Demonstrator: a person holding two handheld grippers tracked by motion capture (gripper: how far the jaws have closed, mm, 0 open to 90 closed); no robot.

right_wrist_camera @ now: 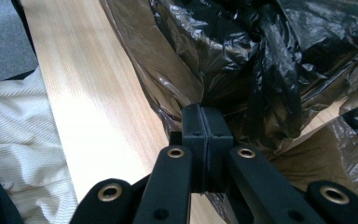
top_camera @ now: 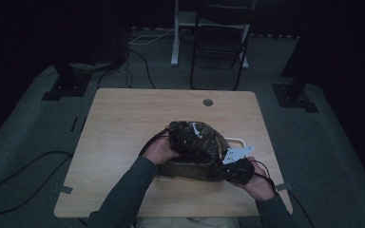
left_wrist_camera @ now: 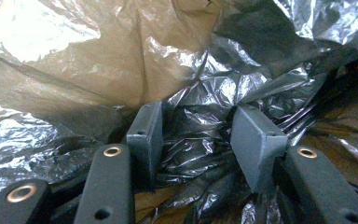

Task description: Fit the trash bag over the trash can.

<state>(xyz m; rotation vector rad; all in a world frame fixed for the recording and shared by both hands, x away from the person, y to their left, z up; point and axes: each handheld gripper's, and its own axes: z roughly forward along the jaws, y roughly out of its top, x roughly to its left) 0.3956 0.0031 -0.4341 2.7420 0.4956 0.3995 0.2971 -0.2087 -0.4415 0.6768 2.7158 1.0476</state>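
A crumpled black plastic bag point(top_camera: 197, 142) lies on the wooden table point(top_camera: 123, 123), near its front edge. My left hand point(top_camera: 159, 151) reaches into the bag from the left. In the left gripper view the left gripper point(left_wrist_camera: 198, 135) sits inside the bag point(left_wrist_camera: 205, 88); its jaws stand apart, with loose wrinkled film lying between the pads point(left_wrist_camera: 256, 140). My right gripper point(top_camera: 232, 167), with its grey plate point(top_camera: 237, 154) on top, is at the bag's right front corner. In the right gripper view the right gripper point(right_wrist_camera: 204, 122) is shut, pinching the film of the bag point(right_wrist_camera: 242, 56) at its edge.
A white rounded rim point(top_camera: 236, 140) peeks out behind the bag on the right. A small round hole point(top_camera: 207, 102) lies in the tabletop farther back. A dark chair point(top_camera: 218, 42) stands beyond the table. Cables point(top_camera: 24, 175) run over the floor at the left. White cloth point(right_wrist_camera: 14, 140) lies below the table's front edge.
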